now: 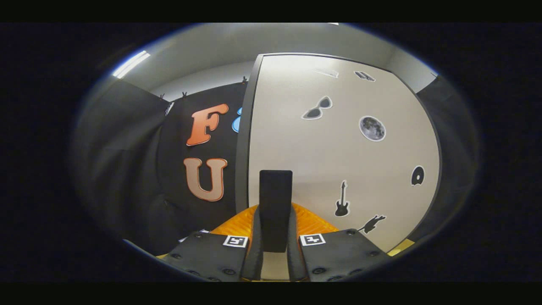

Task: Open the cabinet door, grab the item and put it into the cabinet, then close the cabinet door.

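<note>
Gripper view: my fingers (275,237) are closed on the dark handle (275,203) at frame centre, both pressing its sides. The door (338,161) fills the right half. I judge a steady pull along its arc, grip kept square, does best.

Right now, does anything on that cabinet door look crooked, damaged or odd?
Nothing stands out. The gripper is shut on the dark door handle; the pale cabinet door looks intact, its stickers flat.
</note>
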The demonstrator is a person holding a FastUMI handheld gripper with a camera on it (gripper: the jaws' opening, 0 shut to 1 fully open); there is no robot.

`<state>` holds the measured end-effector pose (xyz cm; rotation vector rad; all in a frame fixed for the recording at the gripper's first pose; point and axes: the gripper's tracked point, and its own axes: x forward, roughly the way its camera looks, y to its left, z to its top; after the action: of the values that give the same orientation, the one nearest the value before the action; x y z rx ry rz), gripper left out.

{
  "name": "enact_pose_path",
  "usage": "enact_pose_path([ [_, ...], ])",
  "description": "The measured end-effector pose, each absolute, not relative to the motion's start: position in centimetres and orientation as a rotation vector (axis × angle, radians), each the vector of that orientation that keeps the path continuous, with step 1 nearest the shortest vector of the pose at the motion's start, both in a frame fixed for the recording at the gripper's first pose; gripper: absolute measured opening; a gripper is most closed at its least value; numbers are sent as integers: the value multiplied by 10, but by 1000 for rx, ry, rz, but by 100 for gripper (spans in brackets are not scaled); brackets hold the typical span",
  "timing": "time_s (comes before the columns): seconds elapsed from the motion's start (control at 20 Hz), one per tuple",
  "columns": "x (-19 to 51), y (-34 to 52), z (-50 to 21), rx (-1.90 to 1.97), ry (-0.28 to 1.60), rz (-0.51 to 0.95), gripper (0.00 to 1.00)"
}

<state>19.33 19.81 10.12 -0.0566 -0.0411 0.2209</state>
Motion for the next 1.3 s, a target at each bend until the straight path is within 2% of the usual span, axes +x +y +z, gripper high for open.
enact_pose_path([
  [1.1,70,153,118,-2,11,486,31],
  [1.3,59,139,119,16,4,488,31],
])
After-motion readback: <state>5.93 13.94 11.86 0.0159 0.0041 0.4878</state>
